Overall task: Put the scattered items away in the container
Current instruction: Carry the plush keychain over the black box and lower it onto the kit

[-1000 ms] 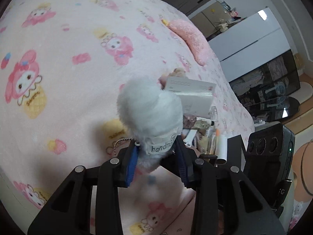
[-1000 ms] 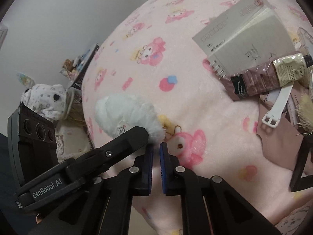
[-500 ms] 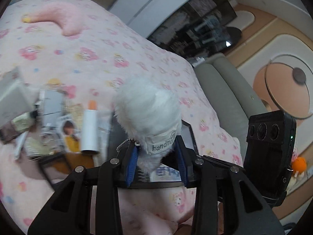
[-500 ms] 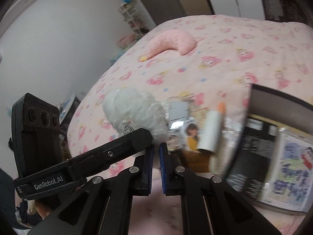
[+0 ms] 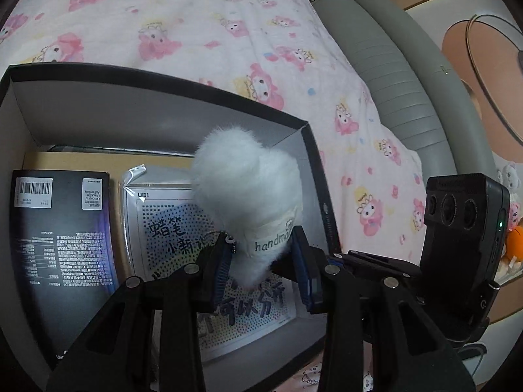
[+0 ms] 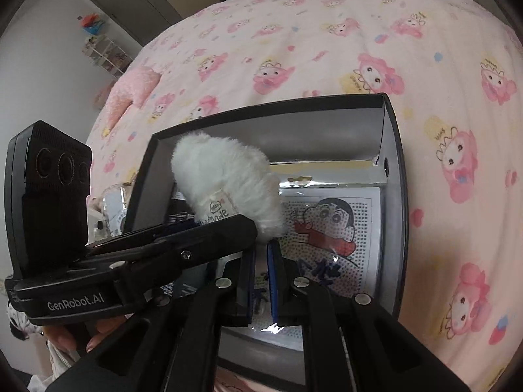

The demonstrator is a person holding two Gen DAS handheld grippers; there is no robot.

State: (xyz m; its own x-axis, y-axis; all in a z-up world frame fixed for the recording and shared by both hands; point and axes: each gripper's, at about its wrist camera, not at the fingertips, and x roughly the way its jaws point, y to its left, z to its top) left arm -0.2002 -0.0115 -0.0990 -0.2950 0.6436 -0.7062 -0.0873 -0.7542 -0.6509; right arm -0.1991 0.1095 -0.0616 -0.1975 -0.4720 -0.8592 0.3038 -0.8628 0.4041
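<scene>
White plush toy (image 5: 248,202) pinched in my left tongs (image 5: 261,271) hangs over the box (image 5: 157,81); right tongs (image 6: 260,281) closed, empty. Next: release.

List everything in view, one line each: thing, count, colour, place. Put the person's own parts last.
fluffy toy: one, white, held over the box
box: one, black outside and grey inside, open on the bed
dark carton: one, black, flat in the box's left part
bead kit packet: one, clear with cartoon print, flat in the box
bedspread: one, pink with cartoon figures, under the box
pillow: one, pink, far on the bed
left gripper: one, black, blue pads, clamping the toy
right gripper: one, black, shut, empty, above the box
</scene>
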